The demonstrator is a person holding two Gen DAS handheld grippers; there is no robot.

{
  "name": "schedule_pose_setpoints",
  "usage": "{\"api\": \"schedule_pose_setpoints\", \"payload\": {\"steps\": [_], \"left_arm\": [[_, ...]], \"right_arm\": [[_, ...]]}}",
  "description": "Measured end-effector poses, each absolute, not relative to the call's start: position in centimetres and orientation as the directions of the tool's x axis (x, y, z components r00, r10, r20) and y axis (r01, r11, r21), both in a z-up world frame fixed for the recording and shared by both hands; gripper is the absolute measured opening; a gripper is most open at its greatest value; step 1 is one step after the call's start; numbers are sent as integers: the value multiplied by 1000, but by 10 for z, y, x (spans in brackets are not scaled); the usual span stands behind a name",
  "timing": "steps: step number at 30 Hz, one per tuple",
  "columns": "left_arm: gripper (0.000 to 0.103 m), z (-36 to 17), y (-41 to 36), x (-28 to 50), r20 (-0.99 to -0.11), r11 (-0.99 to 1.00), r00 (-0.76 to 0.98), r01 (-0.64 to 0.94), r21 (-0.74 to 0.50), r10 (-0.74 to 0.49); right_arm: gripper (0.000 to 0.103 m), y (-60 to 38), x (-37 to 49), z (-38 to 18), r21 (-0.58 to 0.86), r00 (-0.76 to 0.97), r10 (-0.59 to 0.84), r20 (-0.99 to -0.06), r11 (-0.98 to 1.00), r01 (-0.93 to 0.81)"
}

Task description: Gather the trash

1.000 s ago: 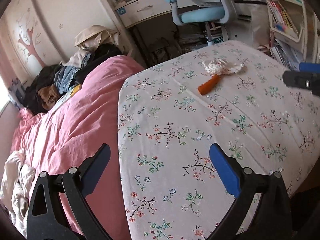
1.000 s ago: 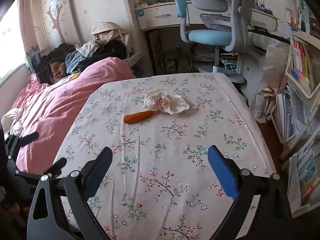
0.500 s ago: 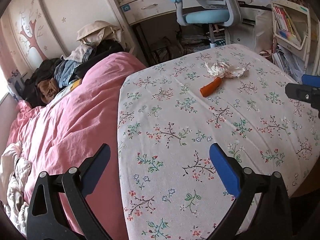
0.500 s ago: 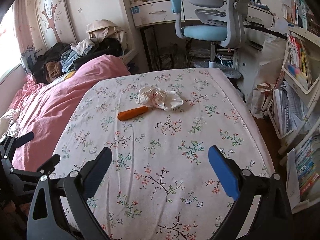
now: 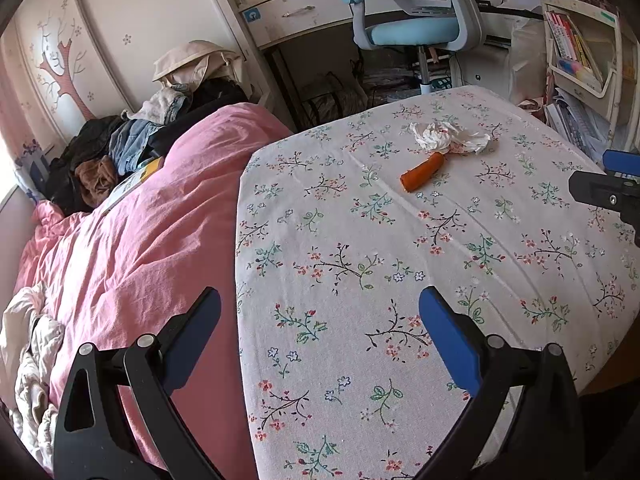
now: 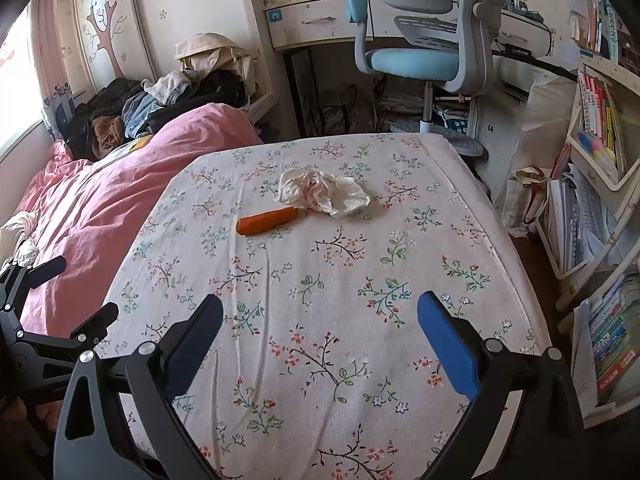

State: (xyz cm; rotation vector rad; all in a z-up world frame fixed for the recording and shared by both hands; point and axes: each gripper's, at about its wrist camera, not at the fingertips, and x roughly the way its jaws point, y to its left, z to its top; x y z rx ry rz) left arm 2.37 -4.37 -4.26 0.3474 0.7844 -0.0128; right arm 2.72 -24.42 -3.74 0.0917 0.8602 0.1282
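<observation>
Your right hand-held gripper point(image 6: 320, 336): spread, empty. Frame centre: crumpled tissue point(image 6: 322, 193) touching carrot piece point(image 6: 266, 221). A careless pinch may snag the floral bedsheet point(image 6: 360, 280).

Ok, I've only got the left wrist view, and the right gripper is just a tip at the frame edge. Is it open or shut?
Observer: Open. The right wrist view shows the right gripper with its fingers wide apart and nothing between them.
Operator: What is it facing?
Observer: The crumpled tissue and the orange carrot piece lie ahead of it, roughly centred between its fingers, on the floral sheet.
Operator: Anything beside the bed on that side?
Observer: Low down, stacked books sit on a shelf by the bed's right edge.
</observation>
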Motion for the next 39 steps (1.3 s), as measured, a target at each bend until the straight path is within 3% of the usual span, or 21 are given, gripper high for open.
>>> {"api": "schedule_pose_setpoints", "payload": {"steps": [39], "left_arm": [[96,-42,-42,23,-697,949,710,139,284,105]], "right_arm": [[94,-239,26,-41,113,638,143,-757,990,-88]]}}
